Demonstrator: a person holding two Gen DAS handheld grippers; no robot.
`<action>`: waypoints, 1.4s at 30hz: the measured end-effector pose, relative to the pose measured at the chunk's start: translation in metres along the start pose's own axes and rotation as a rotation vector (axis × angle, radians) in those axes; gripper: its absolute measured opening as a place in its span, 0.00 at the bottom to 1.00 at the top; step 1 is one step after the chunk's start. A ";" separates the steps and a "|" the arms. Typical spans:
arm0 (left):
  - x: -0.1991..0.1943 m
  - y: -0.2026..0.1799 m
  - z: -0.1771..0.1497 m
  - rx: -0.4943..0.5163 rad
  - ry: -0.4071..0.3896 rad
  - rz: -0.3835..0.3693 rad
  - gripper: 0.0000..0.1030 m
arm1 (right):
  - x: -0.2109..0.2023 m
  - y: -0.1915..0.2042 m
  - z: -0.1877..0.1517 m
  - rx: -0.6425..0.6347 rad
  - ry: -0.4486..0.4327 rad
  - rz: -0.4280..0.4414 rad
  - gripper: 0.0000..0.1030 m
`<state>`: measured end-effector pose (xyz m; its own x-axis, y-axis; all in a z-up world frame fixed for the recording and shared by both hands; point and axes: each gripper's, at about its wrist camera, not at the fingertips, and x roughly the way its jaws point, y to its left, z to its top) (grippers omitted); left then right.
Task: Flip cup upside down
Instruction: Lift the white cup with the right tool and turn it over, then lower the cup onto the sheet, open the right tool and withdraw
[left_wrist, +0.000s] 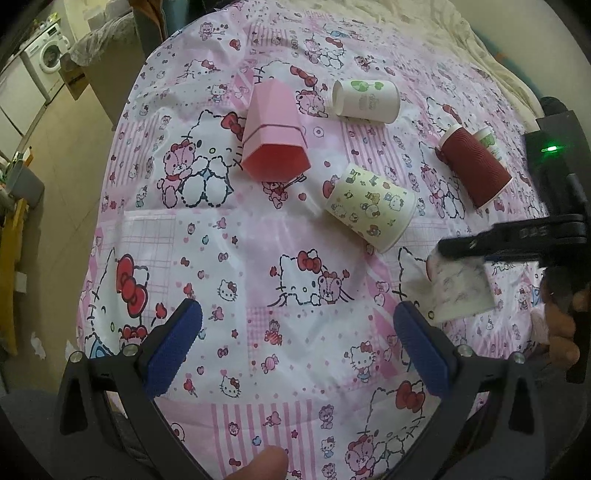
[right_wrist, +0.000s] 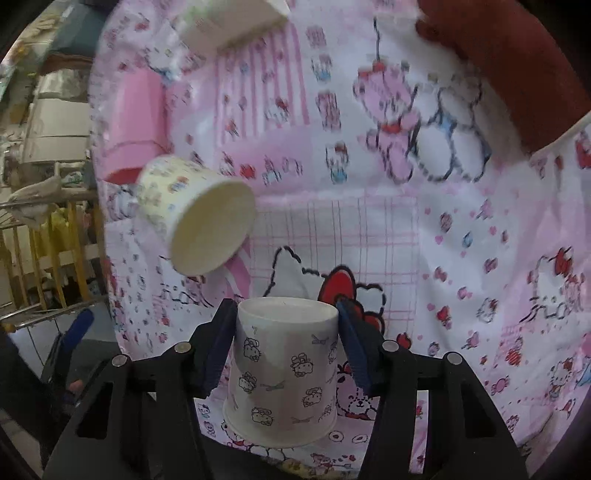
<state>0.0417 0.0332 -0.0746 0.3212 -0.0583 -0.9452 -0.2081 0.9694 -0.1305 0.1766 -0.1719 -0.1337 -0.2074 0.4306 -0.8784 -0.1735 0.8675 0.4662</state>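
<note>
One white printed cup (right_wrist: 282, 369) sits clamped in the right claw (right_wrist: 284, 343), base away from the wrist, rim toward it, above the desk (right_wrist: 461, 229). Left claw (left_wrist: 295, 354) is wide, empty, farther off; right hand is nearer.

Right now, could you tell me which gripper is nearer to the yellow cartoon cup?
Right. The right gripper, clamping a white cup, sits just beside the yellow cartoon cup; the open left gripper hangs farther back.
</note>
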 end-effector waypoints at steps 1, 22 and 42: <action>0.000 0.000 0.000 0.000 0.001 -0.001 0.99 | -0.006 0.003 -0.001 -0.015 -0.048 -0.015 0.56; 0.008 0.001 0.000 -0.004 0.007 0.035 0.99 | -0.014 0.019 -0.049 -0.271 -0.664 -0.273 0.56; 0.005 -0.001 -0.007 0.007 -0.002 0.053 0.99 | -0.007 0.029 -0.070 -0.326 -0.673 -0.348 0.56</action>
<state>0.0371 0.0303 -0.0815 0.3119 -0.0060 -0.9501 -0.2185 0.9727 -0.0778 0.1055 -0.1672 -0.1067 0.5128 0.2979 -0.8052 -0.4140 0.9074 0.0721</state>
